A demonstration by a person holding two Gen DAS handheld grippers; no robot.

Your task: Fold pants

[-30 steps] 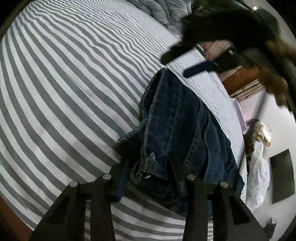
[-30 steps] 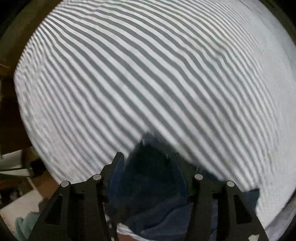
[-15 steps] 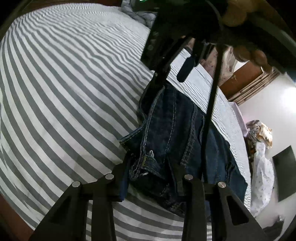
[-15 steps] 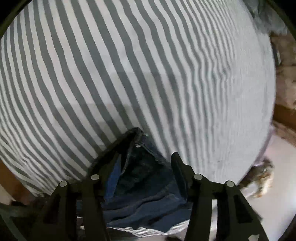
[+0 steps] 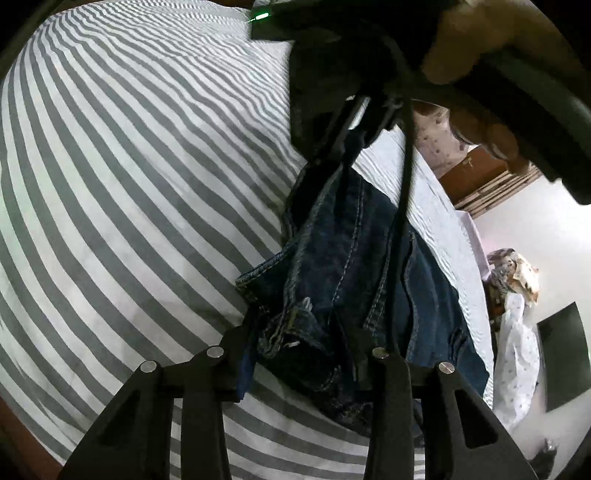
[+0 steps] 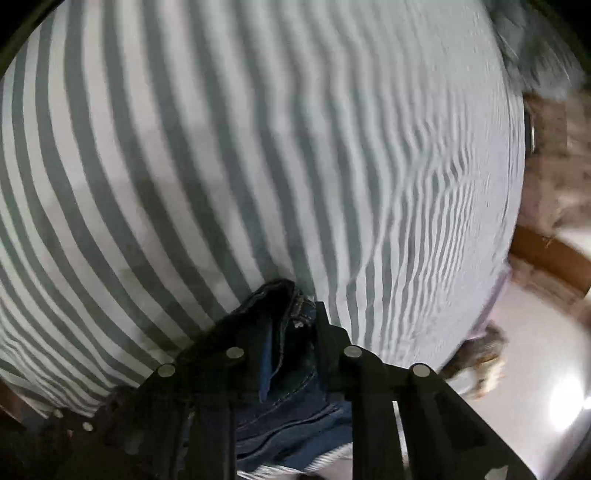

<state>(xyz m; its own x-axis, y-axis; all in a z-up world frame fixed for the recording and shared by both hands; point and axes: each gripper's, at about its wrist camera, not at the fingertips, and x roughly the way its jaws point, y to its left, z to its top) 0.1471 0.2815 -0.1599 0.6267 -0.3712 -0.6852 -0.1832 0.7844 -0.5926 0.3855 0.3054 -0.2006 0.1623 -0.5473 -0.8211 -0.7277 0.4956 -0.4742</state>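
- As the right gripper (image 6: 291,325) came down onto the bed, its jaws had just been closing, and in the right wrist view they stood nearly together, clamped on a bunched edge of the jeans (image 6: 284,373) with denim between them.
- A second ago those same jaws stood wide over the cloth, so the grasp was new; this was judged to be the pickup that starts a fold.
- The left gripper (image 5: 306,354) held the near hem end of the jeans (image 5: 354,280), its fingers partly closed with thick denim and a seam bunched between them; its place had hardly shifted over the second.
- Farther off in the left wrist view, the right tool and the person's hand (image 5: 476,33) on it had swung in over the far end of the jeans, where a second ago they were off to the side.
- The jeans lay crumpled lengthwise near the right edge of the striped bedsheet (image 5: 129,184), not yet folded flat.
- With both ends gripped, the cloth was judged ready to be lifted and doubled.
- No brand, label or writing could be read anywhere.
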